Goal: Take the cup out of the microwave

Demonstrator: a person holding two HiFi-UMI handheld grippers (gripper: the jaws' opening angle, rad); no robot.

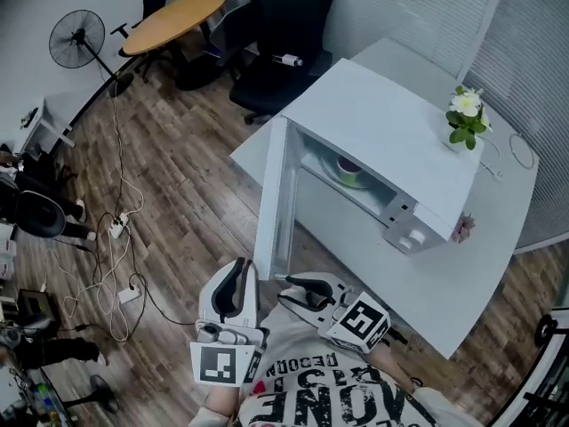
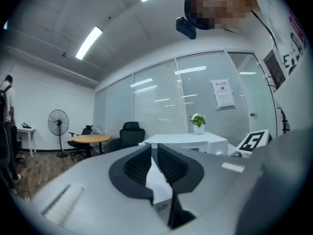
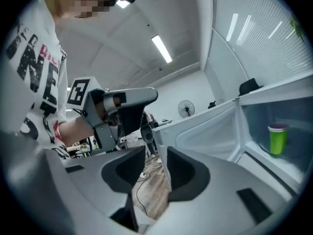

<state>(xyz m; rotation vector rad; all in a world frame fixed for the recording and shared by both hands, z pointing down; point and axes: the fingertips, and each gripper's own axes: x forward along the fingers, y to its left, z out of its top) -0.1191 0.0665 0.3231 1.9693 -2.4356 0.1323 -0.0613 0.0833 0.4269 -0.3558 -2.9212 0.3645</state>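
Note:
The white microwave (image 1: 382, 140) stands on a white table (image 1: 462, 278) with its door (image 1: 274, 198) swung wide open to the left. Inside it stands a green cup (image 1: 348, 169), which the right gripper view shows upright with a purple rim (image 3: 278, 138). My left gripper (image 1: 238, 265) hovers just in front of the door's lower edge. In its own view its jaws (image 2: 154, 148) stand only a slit apart, with nothing between them. My right gripper (image 1: 286, 281) is beside it, close to my chest. Its jaws (image 3: 156, 153) are open and empty, and the cup is well off to their right.
A potted white flower (image 1: 466, 118) sits on top of the microwave. Black office chairs (image 1: 284, 34), a round wooden table (image 1: 173, 20) and a standing fan (image 1: 77, 38) are beyond. Cables and a power strip (image 1: 116, 229) lie on the wooden floor at left.

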